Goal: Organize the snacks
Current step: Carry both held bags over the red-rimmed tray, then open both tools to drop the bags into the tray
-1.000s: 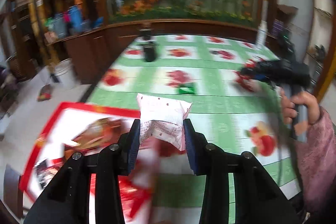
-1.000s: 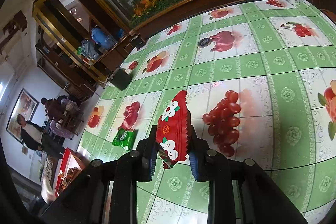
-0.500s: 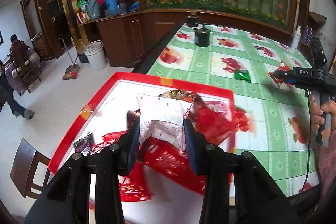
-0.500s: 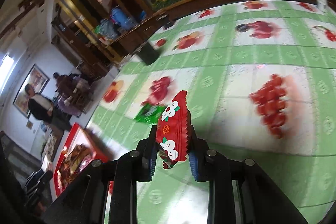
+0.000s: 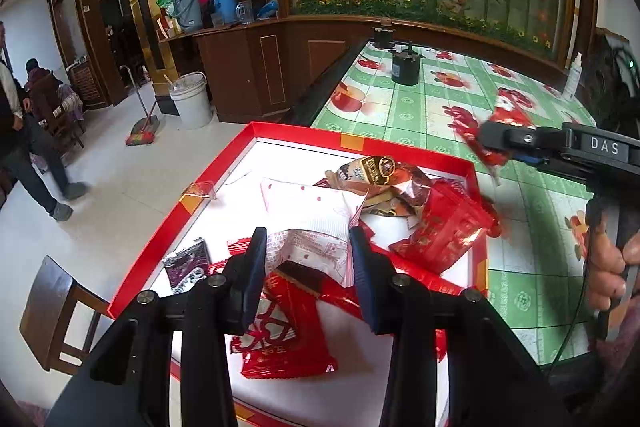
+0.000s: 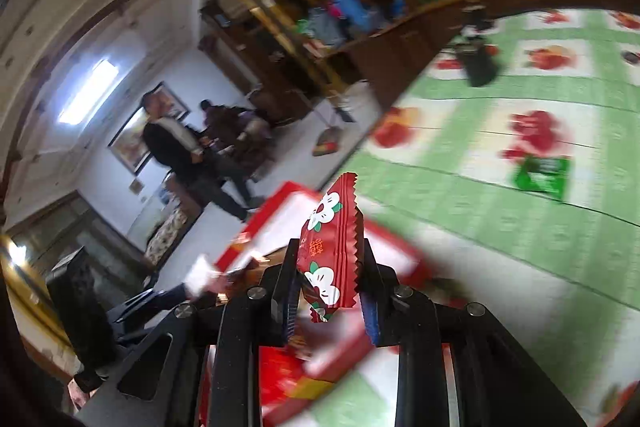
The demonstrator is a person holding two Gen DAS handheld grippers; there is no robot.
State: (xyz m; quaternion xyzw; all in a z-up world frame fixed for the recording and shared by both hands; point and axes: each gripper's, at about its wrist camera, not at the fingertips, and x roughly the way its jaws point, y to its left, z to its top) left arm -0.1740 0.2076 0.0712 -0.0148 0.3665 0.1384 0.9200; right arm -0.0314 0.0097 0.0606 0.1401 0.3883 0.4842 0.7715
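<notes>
1. Both our grippers have swung from over the green desk [image 5: 440, 107] to the red tray [image 5: 472, 171] at its edge.
2. Our left gripper [image 5: 306, 259] pinches a white dotted snack packet [image 5: 312, 219] above the tray's pile, seemingly ready to drop it in.
3. Our right gripper [image 6: 326, 283] clamps a red flower-printed packet [image 6: 330, 251] edge-on, nearing the tray.
4. Motion blur smears the right view; one green packet [image 6: 542, 177] lies on the desk, well apart from the tray.

White snack packet [image 5: 310, 227] between left gripper [image 5: 308, 255] fingers [image 5: 254, 267] above red tray [image 5: 400, 151]
</notes>
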